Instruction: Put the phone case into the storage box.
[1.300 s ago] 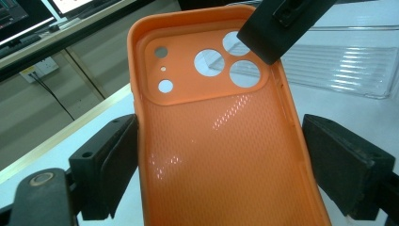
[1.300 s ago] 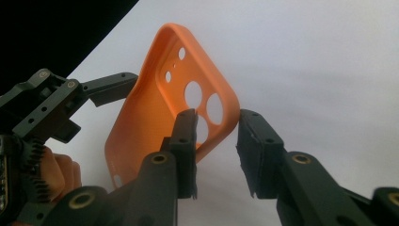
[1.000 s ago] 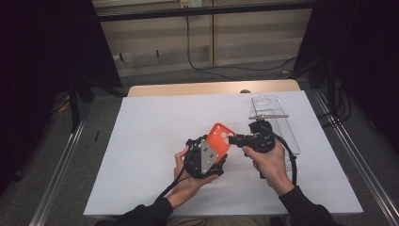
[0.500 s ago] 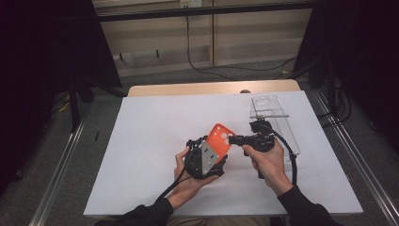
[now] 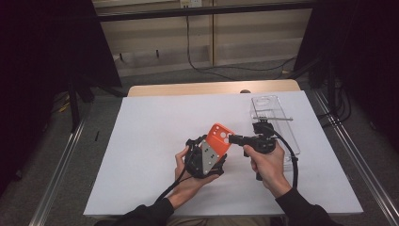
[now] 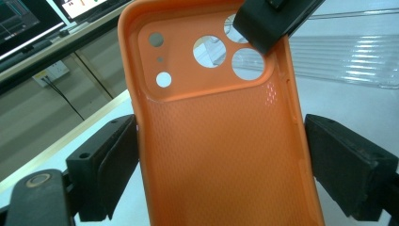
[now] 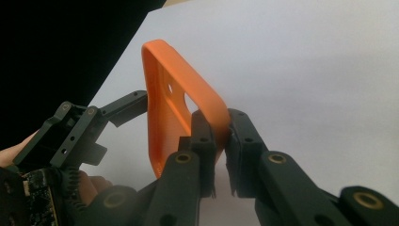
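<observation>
So the orange phone case [image 5: 218, 140] is held up off the white table [image 5: 141, 141] near its middle, tilted, camera cutouts at the top end; the left gripper [image 5: 207, 157] has it clamped across its width, one black pad on each long edge, wide apart because the case sits between them. The right gripper [image 5: 234, 139] comes in from 3 o'clock and its jaws have just been closing, now pinched tight on the case's top corner beside the cutouts; a clear plastic tray [image 5: 275, 117] lies at about 2 o'clock from the case, just behind the right hand [image 5: 266, 165].
</observation>
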`<state>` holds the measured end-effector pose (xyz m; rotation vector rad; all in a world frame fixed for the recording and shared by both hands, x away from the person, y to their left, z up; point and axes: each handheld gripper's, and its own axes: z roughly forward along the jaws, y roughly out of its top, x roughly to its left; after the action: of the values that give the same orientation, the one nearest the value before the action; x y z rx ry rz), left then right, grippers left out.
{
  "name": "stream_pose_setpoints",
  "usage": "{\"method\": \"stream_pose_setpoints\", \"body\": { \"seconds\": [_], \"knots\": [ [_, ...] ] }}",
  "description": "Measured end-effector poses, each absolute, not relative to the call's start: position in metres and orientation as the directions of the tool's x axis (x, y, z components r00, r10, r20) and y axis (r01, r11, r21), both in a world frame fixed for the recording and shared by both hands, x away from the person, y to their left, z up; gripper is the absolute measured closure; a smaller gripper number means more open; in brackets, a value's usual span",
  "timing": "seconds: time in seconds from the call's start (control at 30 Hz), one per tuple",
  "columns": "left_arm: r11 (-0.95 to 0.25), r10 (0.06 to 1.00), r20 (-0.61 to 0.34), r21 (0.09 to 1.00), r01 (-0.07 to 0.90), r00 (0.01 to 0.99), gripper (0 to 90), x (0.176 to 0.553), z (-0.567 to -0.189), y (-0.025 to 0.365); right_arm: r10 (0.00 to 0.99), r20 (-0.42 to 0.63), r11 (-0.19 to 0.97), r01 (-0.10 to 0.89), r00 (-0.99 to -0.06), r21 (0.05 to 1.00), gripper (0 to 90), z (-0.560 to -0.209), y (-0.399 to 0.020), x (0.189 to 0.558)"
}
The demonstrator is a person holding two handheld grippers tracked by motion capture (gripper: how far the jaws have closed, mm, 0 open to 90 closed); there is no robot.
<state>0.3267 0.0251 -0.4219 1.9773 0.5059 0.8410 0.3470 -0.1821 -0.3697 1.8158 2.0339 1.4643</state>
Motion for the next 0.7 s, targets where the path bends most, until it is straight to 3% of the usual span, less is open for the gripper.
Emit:
{"method": "stream_pose_setpoints", "body": {
  "seconds": [0.1, 0.47, 0.7],
  "knots": [
    [-0.483, 0.616, 0.293, 0.874, 0.057, 0.731, 16.4, 0.33, -0.421, 0.027, 0.793, 0.519, -0.135, 0.738, -0.32, 0.661, 83.5, -0.368, -0.18, 0.346],
    [-0.432, 0.617, 0.206, 0.895, 0.108, 0.76, 5.8, 0.338, -0.421, 0.033, 0.799, 0.494, -0.125, 0.71, -0.342, 0.693, 83.9, -0.364, -0.18, 0.344],
    [-0.411, 0.614, 0.142, 0.897, 0.162, 0.776, 4.5, 0.342, -0.421, 0.038, 0.804, 0.489, -0.138, 0.694, -0.338, 0.707, 83.9, -0.361, -0.186, 0.345]
  ]
}}
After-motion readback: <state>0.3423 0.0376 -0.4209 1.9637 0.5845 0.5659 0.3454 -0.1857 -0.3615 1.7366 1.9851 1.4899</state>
